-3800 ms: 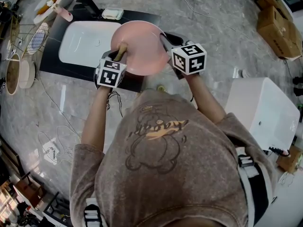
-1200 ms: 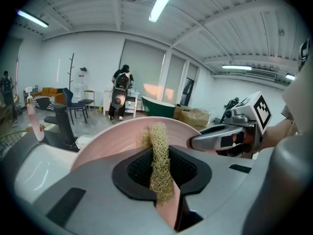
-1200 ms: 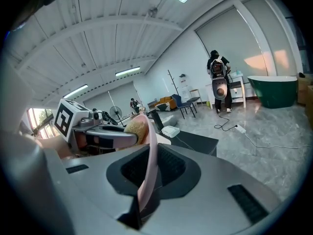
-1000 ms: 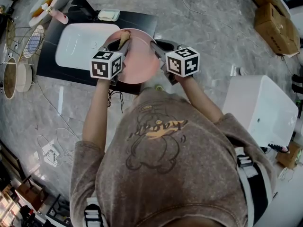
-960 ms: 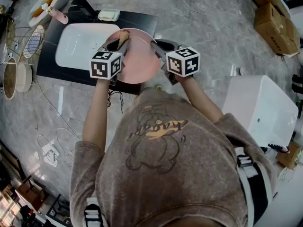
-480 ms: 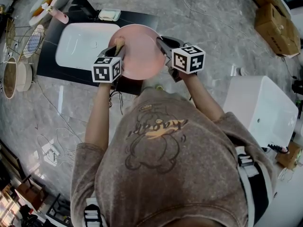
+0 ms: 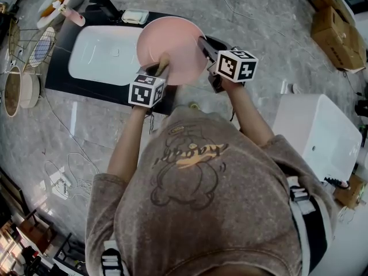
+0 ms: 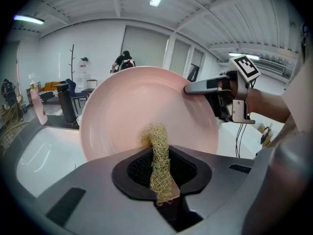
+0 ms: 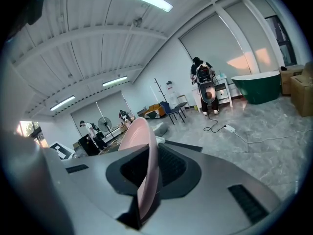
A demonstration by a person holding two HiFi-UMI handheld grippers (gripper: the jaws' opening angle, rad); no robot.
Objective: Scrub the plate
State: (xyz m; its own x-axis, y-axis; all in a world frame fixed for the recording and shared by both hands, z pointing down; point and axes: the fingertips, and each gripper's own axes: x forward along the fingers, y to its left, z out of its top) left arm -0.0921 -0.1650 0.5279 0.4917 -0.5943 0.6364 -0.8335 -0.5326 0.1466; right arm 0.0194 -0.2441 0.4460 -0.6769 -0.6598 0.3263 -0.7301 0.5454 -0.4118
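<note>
A pink plate point(image 7: 172, 48) is held on edge above the counter, its bare face turned to the left gripper view point(image 8: 132, 111). My right gripper point(image 7: 204, 46) clamps the plate's right rim point(image 9: 142, 151); its jaws are opening slightly, with the rim still pressed between them. My left gripper point(image 7: 161, 68) is shut on a strip of yellowish mesh scrubber point(image 8: 159, 160). The scrubber's tip point(image 7: 164, 60) touches the plate's lower near part. The right gripper also shows in the left gripper view point(image 8: 195, 88), at the plate's right edge.
A white sink basin point(image 7: 106, 53) sits in a black counter point(image 7: 63, 76) to the left under the plate. A soap dish point(image 7: 135, 16) and a pink bottle point(image 7: 75, 16) stand behind it. A wire rack point(image 7: 43, 48) is far left, a white cabinet point(image 7: 322, 137) right, cardboard boxes point(image 7: 339, 30) behind.
My left gripper has drawn the scrubber from the plate's upper left down to its near lower part. The plate and right gripper shifted slightly right and away.
</note>
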